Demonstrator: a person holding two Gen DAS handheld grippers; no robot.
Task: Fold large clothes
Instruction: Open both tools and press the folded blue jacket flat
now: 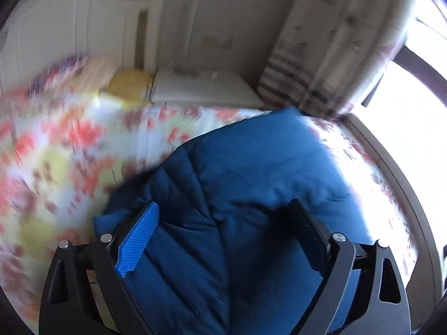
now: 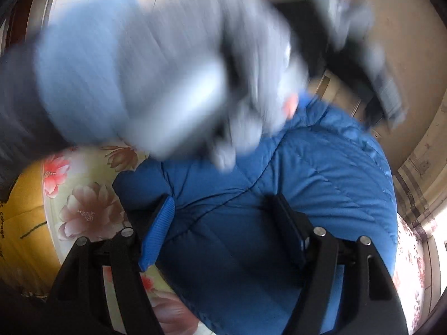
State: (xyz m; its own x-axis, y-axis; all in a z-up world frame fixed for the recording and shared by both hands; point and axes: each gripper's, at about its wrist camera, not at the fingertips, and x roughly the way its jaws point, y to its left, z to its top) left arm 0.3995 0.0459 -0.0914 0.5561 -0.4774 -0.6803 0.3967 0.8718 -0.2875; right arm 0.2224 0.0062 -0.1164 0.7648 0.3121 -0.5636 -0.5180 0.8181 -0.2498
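Observation:
A blue quilted puffer jacket [image 1: 251,173] lies bunched on a bed with a floral sheet [image 1: 64,145]. My left gripper [image 1: 223,209] hangs over the jacket with its jaws wide apart; a blue-padded finger [image 1: 139,237] is on the left and a black finger [image 1: 307,229] on the right, with jacket between them but not pinched. In the right wrist view the jacket [image 2: 293,184] fills the middle. My right gripper [image 2: 220,203] is also wide open just above it. A blurred arm in a light blue sleeve [image 2: 125,78] with the other black gripper [image 2: 363,64] crosses above.
A white cabinet [image 1: 204,86] and a yellow pillow [image 1: 128,83] sit at the head of the bed. A patterned curtain [image 1: 329,44] and a bright window [image 1: 413,106] are on the right. A yellow cushion [image 2: 22,217] lies at the bed's left edge.

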